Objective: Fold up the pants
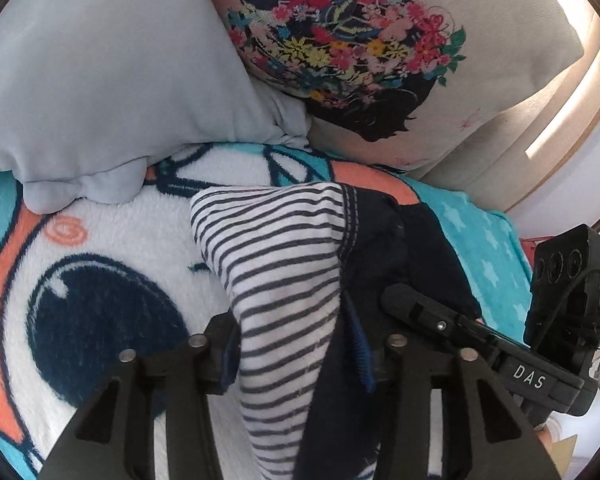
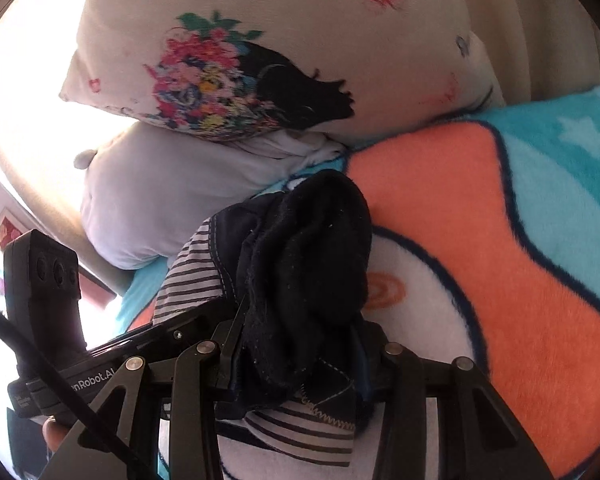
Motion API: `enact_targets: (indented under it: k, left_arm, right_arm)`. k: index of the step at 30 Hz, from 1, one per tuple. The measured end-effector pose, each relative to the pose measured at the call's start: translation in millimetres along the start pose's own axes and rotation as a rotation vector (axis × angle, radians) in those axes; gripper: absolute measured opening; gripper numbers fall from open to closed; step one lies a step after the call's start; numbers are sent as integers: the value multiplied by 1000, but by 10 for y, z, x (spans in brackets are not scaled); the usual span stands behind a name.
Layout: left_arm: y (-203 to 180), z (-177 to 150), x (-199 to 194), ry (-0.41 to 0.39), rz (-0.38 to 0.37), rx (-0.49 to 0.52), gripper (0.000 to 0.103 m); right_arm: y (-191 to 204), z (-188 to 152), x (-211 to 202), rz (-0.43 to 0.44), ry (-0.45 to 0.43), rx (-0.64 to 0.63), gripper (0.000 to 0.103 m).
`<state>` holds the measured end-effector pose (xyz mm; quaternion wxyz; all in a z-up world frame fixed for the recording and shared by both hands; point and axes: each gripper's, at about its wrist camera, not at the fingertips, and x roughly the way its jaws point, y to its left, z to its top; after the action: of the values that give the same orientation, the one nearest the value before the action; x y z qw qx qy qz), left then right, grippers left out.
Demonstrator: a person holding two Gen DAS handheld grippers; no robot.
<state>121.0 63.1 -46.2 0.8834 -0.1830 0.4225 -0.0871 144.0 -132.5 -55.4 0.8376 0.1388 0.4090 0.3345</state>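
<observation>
The pants [image 1: 284, 280] are small, white with dark grey stripes and dark navy parts. In the left wrist view they hang bunched between my left gripper's [image 1: 296, 344] fingers, which are shut on the cloth above the blanket [image 1: 100, 280]. My right gripper [image 1: 432, 312] shows at the right of that view, against the navy part. In the right wrist view my right gripper [image 2: 300, 356] is shut on the navy cloth of the pants [image 2: 312, 256], with the striped part below. My left gripper [image 2: 148, 340] shows at the left.
A fleece blanket [image 2: 500, 260] in turquoise, orange and white covers the surface. A pale blue pillow [image 1: 100, 80] and a cream pillow with a floral head print [image 1: 360, 48] lean at the back. A cream upholstered backrest [image 1: 520, 120] stands behind them.
</observation>
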Motion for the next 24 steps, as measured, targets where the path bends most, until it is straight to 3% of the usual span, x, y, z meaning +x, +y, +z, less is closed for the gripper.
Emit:
enact_targets:
  k: [4,6,8,10,13,18,20,24]
  left_arm:
    - [-2,5,14,14,44,-4,61]
    - [9,-12,-112,15,61,-14,61]
    - [21,-32,-311,2,74,-16,64]
    - [41,-37,-496,-37,55,-26,69]
    - [62,56,-642,-90,5,-53,69]
    - [83,299,-423,-95,-89,-130,69]
    - [149,392,-205,-59,-113,-181,69]
    - [285,451,146,-7,-79,-234,69]
  right_arm:
    - [-120,-25,39,1,14,47,56]
    - [-131,-41,2,12,3,66,58]
    - [-83,-52,-165,-22,-47,48,66]
    - [15,-40,-409,-45,-126,0,68]
    - [129,33,-628,-4,-191,-40,70]
    - [146,311,-439,227,-134,35,72]
    - [88,378,-275,242,-108,75,72]
    - [-147,402,54,252,-48,180,72]
